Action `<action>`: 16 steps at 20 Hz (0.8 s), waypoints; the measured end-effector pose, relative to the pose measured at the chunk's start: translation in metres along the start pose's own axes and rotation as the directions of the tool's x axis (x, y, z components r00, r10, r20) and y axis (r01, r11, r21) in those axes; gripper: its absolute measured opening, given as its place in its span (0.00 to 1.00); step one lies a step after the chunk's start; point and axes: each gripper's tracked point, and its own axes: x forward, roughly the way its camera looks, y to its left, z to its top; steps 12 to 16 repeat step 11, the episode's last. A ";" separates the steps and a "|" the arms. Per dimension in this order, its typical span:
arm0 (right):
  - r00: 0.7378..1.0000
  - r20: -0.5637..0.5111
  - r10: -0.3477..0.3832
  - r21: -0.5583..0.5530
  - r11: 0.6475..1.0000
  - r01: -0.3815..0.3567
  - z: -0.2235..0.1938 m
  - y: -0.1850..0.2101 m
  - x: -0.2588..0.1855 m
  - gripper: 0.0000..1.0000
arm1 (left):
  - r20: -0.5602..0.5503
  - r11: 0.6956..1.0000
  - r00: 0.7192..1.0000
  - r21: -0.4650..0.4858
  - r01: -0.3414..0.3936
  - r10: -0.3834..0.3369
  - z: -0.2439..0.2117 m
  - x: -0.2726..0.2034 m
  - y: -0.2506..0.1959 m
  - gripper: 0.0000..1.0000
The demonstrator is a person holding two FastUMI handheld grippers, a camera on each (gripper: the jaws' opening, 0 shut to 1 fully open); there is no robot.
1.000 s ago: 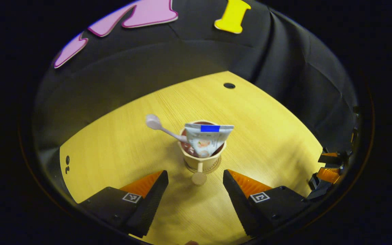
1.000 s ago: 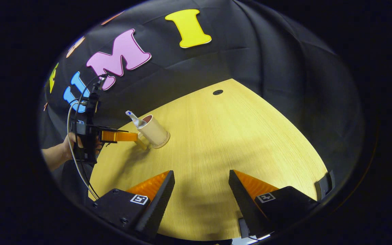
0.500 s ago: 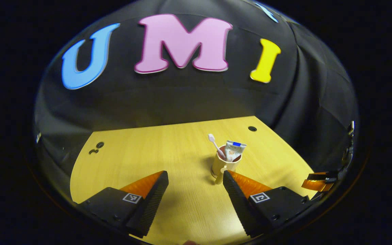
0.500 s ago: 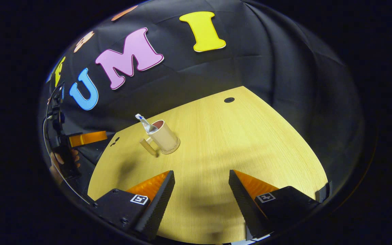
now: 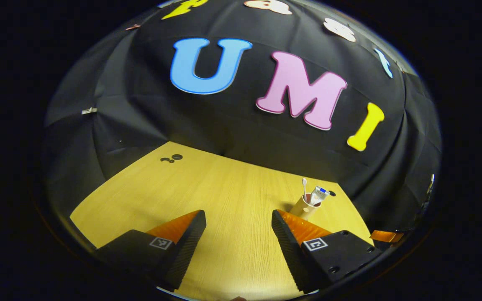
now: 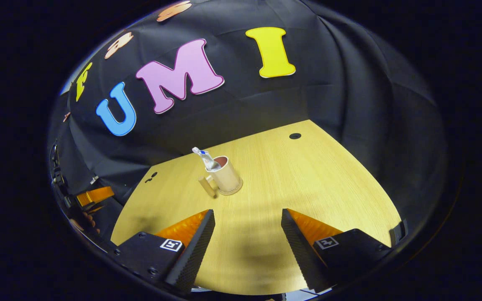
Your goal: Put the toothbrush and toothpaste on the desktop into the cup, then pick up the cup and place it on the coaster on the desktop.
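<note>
Cup (image 5: 303, 207) now sits small at lower right of the left gripper view, way farther off than a second ago, when it sat right in front of the left gripper (image 5: 238, 234). That claw has backed off, jaws wide, holding nothing. Toothbrush (image 5: 304, 187) stands nearly upright, head up; toothpaste (image 5: 319, 195) leans right.

Right gripper view: cup mid-frame on the coaster (image 6: 229, 192), handle pointing lower left. Right gripper (image 6: 247, 234) gapes wide, empty. Looks basically done.

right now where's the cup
In the right gripper view the cup stands on the desktop, left of centre, ahead of the open right gripper.
</note>
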 end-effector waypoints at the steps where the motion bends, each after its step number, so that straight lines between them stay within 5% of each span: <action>1: 1.000 0.007 0.004 -0.003 1.000 -0.004 0.000 0.009 -0.007 0.98 | 0.018 1.000 1.000 -0.015 -0.023 0.023 -0.004 -0.006 0.005 0.98; 4: 1.000 0.009 0.013 -0.056 0.998 -0.013 -0.002 0.031 -0.019 0.98 | 0.074 0.996 0.993 -0.028 -0.088 0.090 -0.005 -0.033 0.028 0.97; 5: 1.000 0.013 0.018 -0.074 0.997 -0.017 -0.002 0.038 -0.023 0.98 | 0.086 0.996 0.992 -0.029 -0.086 0.088 -0.004 -0.041 0.031 0.92; 11: 0.994 0.093 0.063 -0.111 0.992 -0.053 0.013 0.082 -0.046 0.98 | 0.128 0.999 0.991 0.014 -0.039 0.037 0.004 -0.078 0.044 0.98; 16: 0.994 0.093 0.063 -0.111 0.992 -0.053 0.013 0.082 -0.046 0.98 | 0.128 0.999 0.991 0.014 -0.039 0.037 0.004 -0.078 0.044 0.98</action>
